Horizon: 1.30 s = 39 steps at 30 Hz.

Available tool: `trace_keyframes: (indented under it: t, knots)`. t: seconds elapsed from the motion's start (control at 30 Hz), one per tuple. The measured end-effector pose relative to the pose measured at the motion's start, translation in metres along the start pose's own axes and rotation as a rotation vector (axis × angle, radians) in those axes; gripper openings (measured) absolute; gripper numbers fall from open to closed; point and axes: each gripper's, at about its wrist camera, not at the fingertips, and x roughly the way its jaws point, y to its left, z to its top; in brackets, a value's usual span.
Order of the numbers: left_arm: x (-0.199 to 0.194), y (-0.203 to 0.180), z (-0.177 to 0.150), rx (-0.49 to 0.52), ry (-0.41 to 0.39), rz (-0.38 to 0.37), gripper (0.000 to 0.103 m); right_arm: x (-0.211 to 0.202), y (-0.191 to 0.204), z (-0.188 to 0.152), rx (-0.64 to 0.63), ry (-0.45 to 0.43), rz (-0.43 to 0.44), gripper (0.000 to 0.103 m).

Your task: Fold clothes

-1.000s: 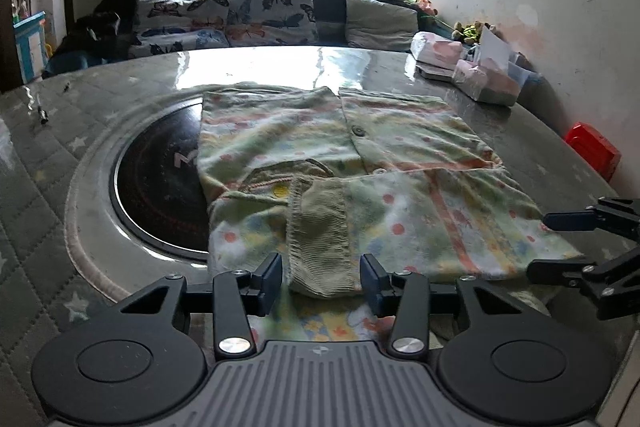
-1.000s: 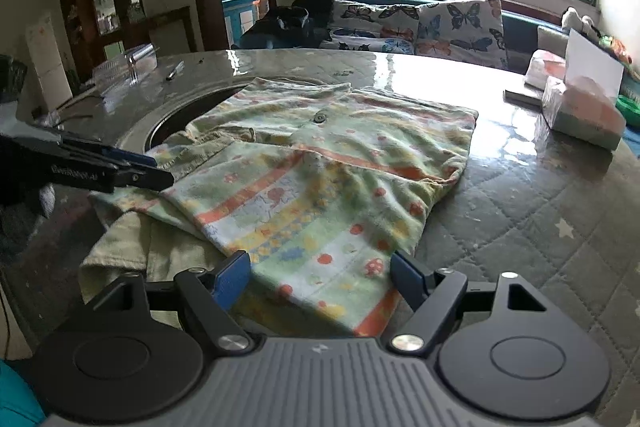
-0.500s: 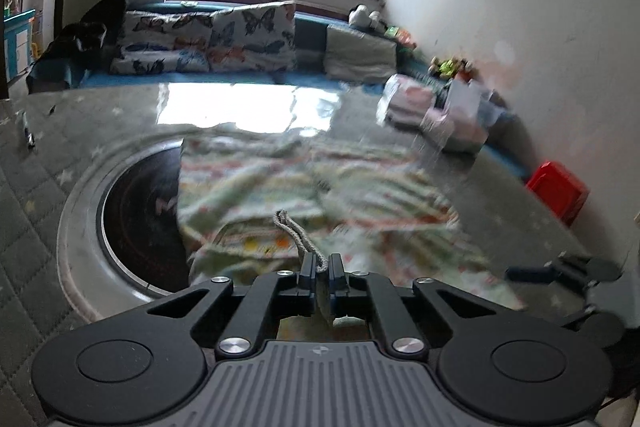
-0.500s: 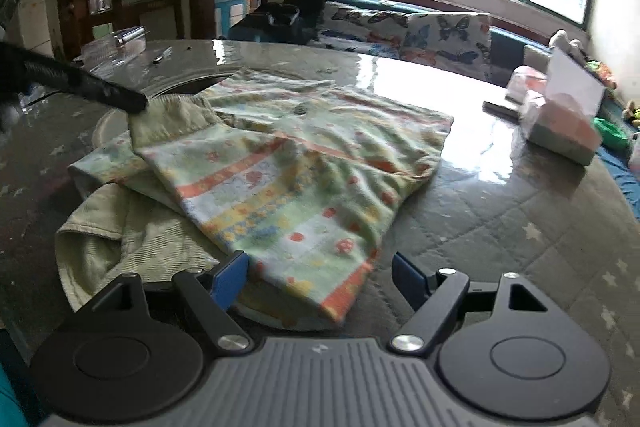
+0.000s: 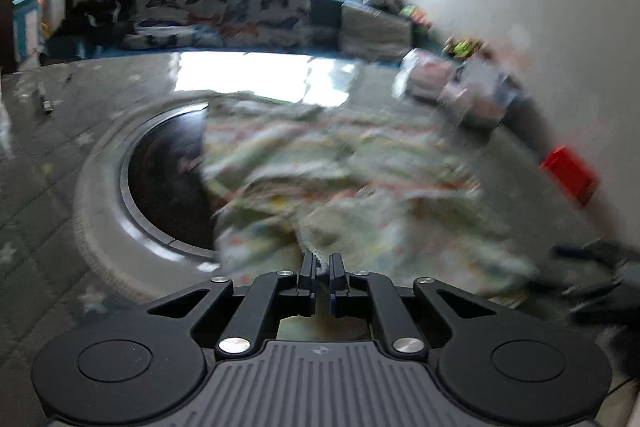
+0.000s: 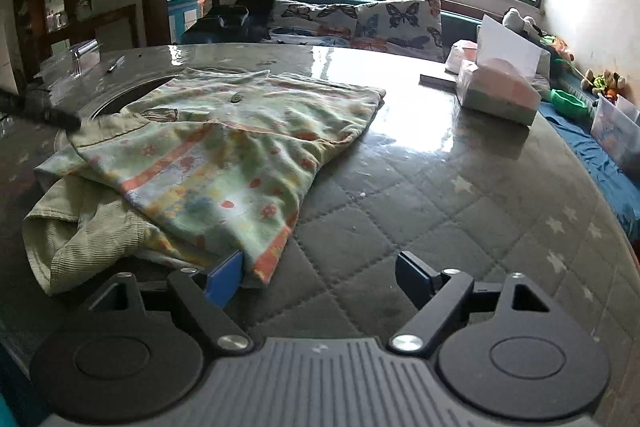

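- Fingers of the left gripper (image 5: 320, 269) stand almost together, pinching a ribbed pale-green edge of the pale-green printed cotton garment with orange bands and small dots (image 6: 240, 147); fingers of the right gripper (image 6: 320, 267) are spread wide and hold nothing, the blue left pad (image 6: 224, 277) touching the garment's near orange-banded corner
- Where it lies: on the grey quilted star-patterned table top (image 6: 420, 227), partly over the round dark inset plate with a pale ring (image 5: 160, 179), well apart from the pink and green tissue packs (image 6: 500, 95)
- Step, as I judge it: a fold in progress, the left gripper carrying a pinched edge; the left view is smeared, which fits motion
- Next move calls for laying that edge flat across the body without dragging the layers beneath; the free right gripper could pin or take the near corner
- Direction: long axis runs from the near-left edge of the table away toward the window; a button (image 6: 234, 99) shows near the far end, and a printed panel lies doubled over the near half
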Motion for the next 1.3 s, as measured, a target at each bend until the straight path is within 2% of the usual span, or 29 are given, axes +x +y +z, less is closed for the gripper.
trace_keyframes:
  t: [0.07, 0.2, 0.3, 0.47, 0.63, 0.73, 0.93, 1.1, 1.2, 1.3]
  knots:
    - [0.002, 0.004, -0.004, 0.011, 0.013, 0.037, 0.009, 0.0, 0.0, 0.006, 0.0, -0.008, 0.015, 0.084]
    - [-0.003, 0.008, -0.002, 0.014, -0.014, 0.051, 0.024, -0.001, 0.001, 0.017, 0.001, -0.024, 0.044, 0.081]
    - [-0.008, 0.001, 0.005, 0.026, -0.051, 0.018, 0.024, -0.001, 0.002, 0.025, 0.001, -0.035, 0.066, 0.079]
    - [0.004, -0.017, 0.016, 0.071, -0.085, -0.033, 0.024, 0.019, 0.014, 0.046, -0.018, -0.058, 0.111, 0.067]
    - [0.032, -0.019, 0.026, 0.052, -0.056, -0.082, 0.024, 0.045, 0.025, 0.063, -0.014, -0.065, 0.144, 0.058]
    - [0.045, -0.02, 0.026, 0.068, -0.045, -0.094, 0.024, 0.057, 0.022, 0.061, 0.006, -0.044, 0.145, 0.056]
    - [0.067, -0.011, 0.02, 0.068, -0.001, -0.055, 0.023, 0.071, 0.008, 0.052, 0.061, 0.003, 0.13, 0.048]
    - [0.057, -0.009, 0.023, 0.054, -0.015, -0.052, 0.024, 0.065, 0.009, 0.055, 0.041, -0.001, 0.112, 0.048]
    - [0.048, -0.018, 0.026, 0.065, -0.035, -0.089, 0.024, 0.063, 0.019, 0.061, 0.027, -0.019, 0.138, 0.049]
    - [0.043, -0.033, 0.023, 0.118, -0.04, -0.131, 0.024, 0.064, 0.03, 0.066, 0.011, -0.031, 0.165, 0.052]
